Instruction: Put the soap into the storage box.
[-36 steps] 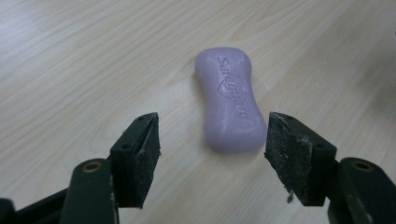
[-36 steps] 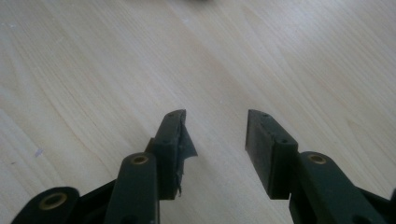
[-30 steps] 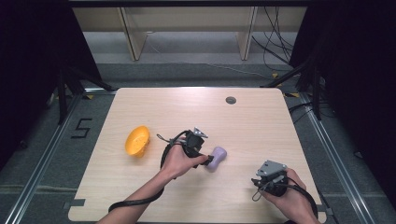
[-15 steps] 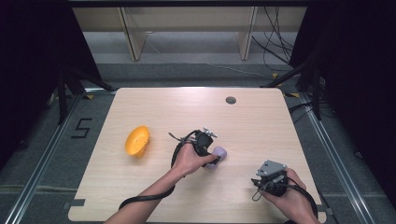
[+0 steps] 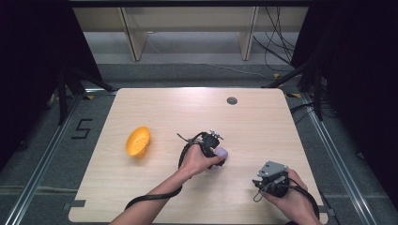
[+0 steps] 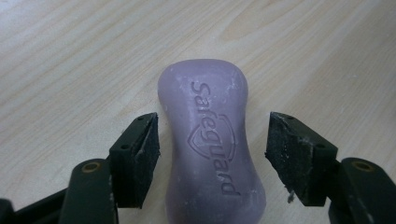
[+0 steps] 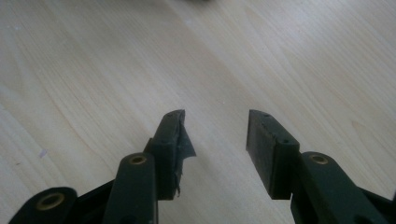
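Observation:
A purple bar of soap (image 6: 210, 140), stamped "Safeguard", lies flat on the wooden table. My left gripper (image 6: 212, 126) is open, one jaw on each side of the bar with a small gap on both sides. In the high view the left gripper (image 5: 212, 146) sits over the soap (image 5: 223, 153) near the table's middle, and the hand hides most of the bar. My right gripper (image 7: 215, 116) is open above bare wood with nothing between its jaws. From above, the right gripper (image 5: 270, 180) is near the table's front right.
An orange bowl (image 5: 137, 141) lies tipped on its side on the left part of the table (image 5: 263, 126). A small dark round grommet (image 5: 232, 100) sits near the far edge. The left gripper's black cable trails toward the front edge.
My left gripper has moved right, onto the soap, and now straddles it. The right gripper and the orange bowl have stayed in place.

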Demonstrator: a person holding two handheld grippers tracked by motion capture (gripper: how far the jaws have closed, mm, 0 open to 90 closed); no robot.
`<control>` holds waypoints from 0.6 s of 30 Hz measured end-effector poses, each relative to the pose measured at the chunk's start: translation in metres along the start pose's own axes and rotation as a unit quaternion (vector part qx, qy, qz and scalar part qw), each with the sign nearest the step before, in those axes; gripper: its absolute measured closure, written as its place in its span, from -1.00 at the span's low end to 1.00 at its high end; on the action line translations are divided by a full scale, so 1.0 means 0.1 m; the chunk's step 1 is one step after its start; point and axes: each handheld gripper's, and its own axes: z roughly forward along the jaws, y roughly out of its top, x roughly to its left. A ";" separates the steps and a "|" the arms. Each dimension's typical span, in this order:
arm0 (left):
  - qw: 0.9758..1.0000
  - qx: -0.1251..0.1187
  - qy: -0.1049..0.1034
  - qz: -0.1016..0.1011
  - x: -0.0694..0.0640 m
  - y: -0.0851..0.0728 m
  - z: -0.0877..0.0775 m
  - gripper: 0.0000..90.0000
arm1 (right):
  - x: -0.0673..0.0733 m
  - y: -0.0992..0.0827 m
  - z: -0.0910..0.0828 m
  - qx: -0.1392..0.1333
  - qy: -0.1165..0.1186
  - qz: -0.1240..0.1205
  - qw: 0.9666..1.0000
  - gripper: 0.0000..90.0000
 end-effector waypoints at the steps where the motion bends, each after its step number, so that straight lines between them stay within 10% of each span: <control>1: 1.000 0.000 0.001 -0.001 0.00 0.00 0.00 -0.25 | 0.00 0.00 0.00 0.001 0.001 0.004 1.000 0.27; 18: 1.000 0.011 0.012 -0.005 -0.01 0.01 0.08 -0.16 | 0.01 0.00 0.01 0.000 0.002 0.001 1.000 0.27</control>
